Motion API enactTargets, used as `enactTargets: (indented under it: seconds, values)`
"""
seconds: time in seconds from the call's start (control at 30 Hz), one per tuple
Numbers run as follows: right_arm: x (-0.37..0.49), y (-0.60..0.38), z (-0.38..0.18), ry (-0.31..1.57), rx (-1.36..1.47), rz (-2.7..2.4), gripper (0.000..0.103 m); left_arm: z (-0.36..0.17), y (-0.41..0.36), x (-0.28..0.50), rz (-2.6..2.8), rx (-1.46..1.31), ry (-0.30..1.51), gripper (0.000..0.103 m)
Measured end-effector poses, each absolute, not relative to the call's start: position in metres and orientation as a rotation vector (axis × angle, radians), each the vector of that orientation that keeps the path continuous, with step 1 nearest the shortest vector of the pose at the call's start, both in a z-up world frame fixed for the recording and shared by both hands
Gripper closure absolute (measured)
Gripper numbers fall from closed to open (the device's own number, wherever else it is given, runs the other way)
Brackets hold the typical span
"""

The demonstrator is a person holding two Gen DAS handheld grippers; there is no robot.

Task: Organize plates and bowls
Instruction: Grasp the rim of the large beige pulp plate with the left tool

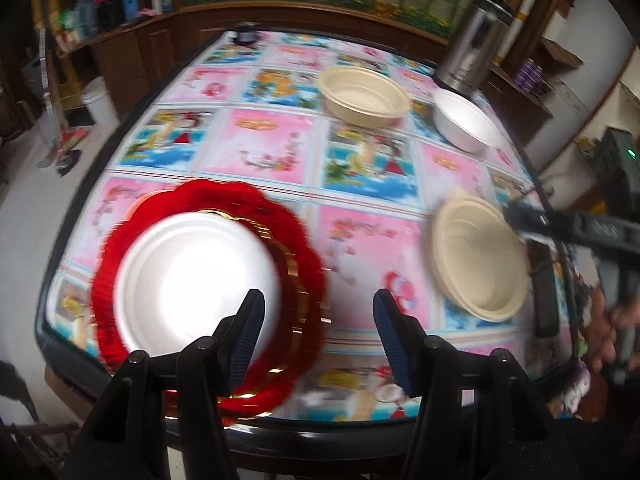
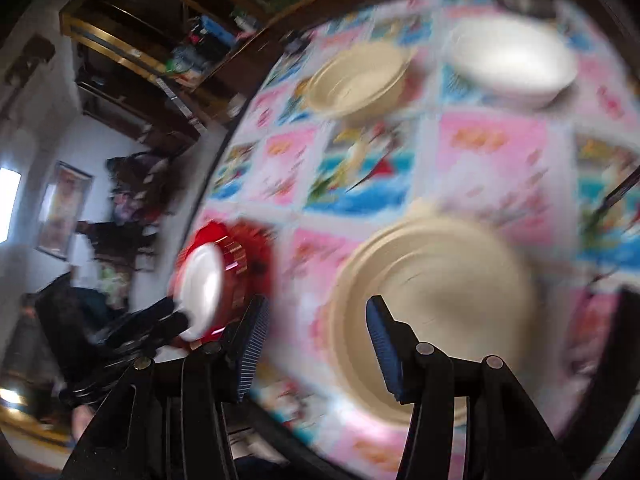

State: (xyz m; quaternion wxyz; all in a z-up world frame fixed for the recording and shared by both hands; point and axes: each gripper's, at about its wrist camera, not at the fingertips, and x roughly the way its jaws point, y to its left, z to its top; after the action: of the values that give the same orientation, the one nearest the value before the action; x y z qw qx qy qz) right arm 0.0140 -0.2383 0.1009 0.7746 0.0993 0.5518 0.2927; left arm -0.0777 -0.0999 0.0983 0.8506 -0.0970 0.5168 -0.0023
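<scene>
A white plate (image 1: 192, 280) lies on a red scalloped plate (image 1: 304, 264) at the table's near left; both show in the right wrist view, white (image 2: 202, 292) on red (image 2: 240, 256). A beige bowl (image 1: 478, 256) sits near right and also shows in the right wrist view (image 2: 432, 304). A second beige bowl (image 1: 364, 94) (image 2: 356, 80) and a white bowl (image 1: 464, 120) (image 2: 516, 60) stand farther back. My left gripper (image 1: 318, 332) is open and empty above the table's front edge. My right gripper (image 2: 316, 344) is open over the near beige bowl.
The table has a colourful cartoon-print cloth (image 1: 260, 148). A steel thermos jug (image 1: 472, 44) stands at the back right by the white bowl. Wooden shelves with bottles (image 1: 104, 8) line the far wall. A white bucket (image 1: 100, 100) stands on the floor.
</scene>
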Motion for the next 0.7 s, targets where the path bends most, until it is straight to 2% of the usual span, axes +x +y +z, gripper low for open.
enactTargets:
  seconds: [0.17, 0.3, 0.5, 0.7]
  values:
    - [0.038, -0.283, 0.087, 1.175, 0.155, 0.444, 0.049, 0.093, -0.124, -0.072, -0.082, -0.18, 1.113, 0.048]
    - [0.039, -0.299, 0.069, 1.234, 0.196, 0.436, 0.049, 0.089, -0.134, -0.068, -0.105, -0.17, 1.129, 0.048]
    - [-0.004, -0.281, 0.066, 1.341, 0.218, 0.574, 0.049, 0.082, -0.139, -0.068, -0.122, -0.168, 1.151, 0.048]
    - [-0.05, -0.257, 0.071, 1.408, 0.106, 0.757, 0.048, 0.075, -0.134, -0.073, -0.118, -0.197, 1.167, 0.048]
